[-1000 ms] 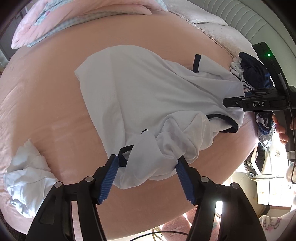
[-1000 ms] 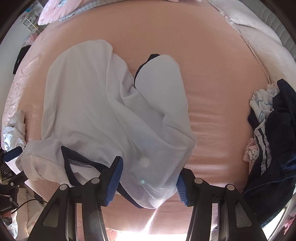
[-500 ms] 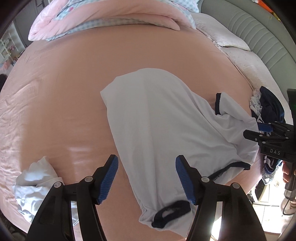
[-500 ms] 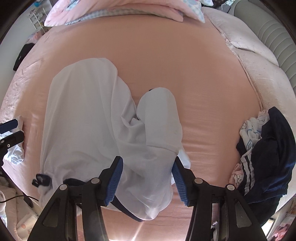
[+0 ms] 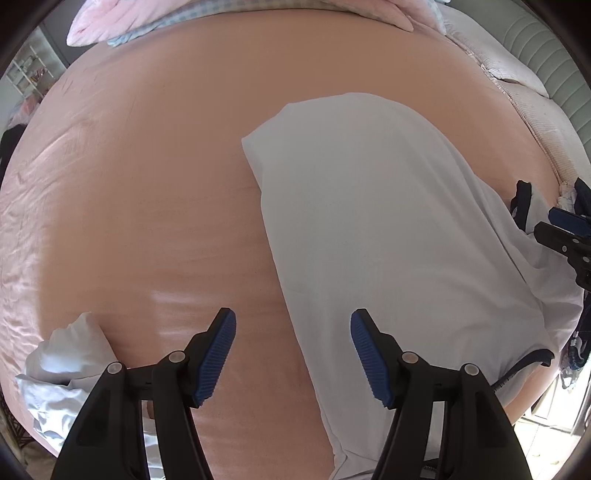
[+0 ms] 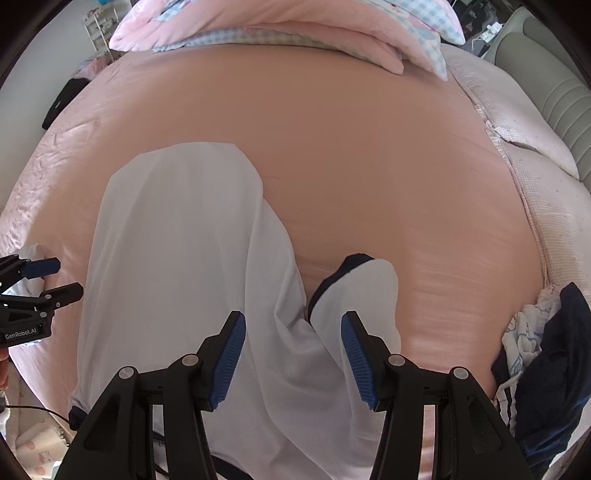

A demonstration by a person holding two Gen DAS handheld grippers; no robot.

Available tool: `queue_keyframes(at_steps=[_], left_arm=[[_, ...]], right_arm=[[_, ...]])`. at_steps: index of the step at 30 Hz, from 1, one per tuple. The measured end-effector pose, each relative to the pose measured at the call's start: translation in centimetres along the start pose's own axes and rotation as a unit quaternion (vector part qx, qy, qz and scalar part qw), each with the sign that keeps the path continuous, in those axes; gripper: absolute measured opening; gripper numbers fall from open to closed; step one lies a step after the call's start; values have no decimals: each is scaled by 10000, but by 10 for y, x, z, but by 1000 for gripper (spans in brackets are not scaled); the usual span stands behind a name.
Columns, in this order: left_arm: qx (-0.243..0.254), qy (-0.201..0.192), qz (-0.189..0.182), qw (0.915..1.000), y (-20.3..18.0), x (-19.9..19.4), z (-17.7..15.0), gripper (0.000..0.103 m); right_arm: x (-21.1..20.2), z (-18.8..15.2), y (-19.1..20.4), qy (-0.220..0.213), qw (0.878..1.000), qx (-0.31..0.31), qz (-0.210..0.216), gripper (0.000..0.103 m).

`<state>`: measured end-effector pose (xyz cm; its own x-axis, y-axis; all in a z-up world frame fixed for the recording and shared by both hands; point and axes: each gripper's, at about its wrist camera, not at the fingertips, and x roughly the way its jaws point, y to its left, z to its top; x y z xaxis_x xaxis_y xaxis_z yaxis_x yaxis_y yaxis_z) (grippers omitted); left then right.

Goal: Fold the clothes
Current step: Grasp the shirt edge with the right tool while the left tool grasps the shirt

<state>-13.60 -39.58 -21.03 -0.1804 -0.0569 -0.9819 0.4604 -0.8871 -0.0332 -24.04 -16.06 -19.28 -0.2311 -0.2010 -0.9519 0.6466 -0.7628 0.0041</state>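
I've let go of the white shirt [image 5: 388, 221]; it now lies flat, both my left gripper [image 5: 291, 354] and right gripper [image 6: 293, 354] open, empty.

A wide bed with a smooth peach-pink sheet [image 6: 351, 155] fills the scene. At its far edge lies a folded pink quilt [image 6: 295, 33] with blue checked lining. On the right runs a pale green padded headboard [image 6: 554, 99], with pale pink pillows [image 6: 517, 122] beside it. Far left stands a white wire shelf [image 5: 27, 74]. Bright daylight falls across the sheet.
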Motion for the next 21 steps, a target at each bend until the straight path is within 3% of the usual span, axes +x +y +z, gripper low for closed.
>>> queue_keyframes(at_steps=[7, 10, 14, 16, 18, 21], left_arm=[[6, -5, 23, 10000, 4, 9, 2, 63], [-101, 102, -87, 9999, 7, 16, 5, 63], [-212, 46, -346, 9992, 10, 18, 16, 63], [-207, -24, -263, 9994, 10, 18, 22, 63], [-290, 29, -198, 9994, 12, 21, 27, 63], [-521, 165, -424, 9976, 19, 25, 29, 63]], right_arm=[[49, 25, 4, 121, 9999, -23, -5, 54], [67, 29, 4, 110, 9996, 29, -241, 54], [87, 38, 9, 248, 9996, -109, 5, 54], [92, 43, 14, 243, 9995, -198, 18, 54], [94, 48, 20, 226, 9993, -304, 71, 54], [97, 55, 25, 237, 9991, -247, 256, 54]])
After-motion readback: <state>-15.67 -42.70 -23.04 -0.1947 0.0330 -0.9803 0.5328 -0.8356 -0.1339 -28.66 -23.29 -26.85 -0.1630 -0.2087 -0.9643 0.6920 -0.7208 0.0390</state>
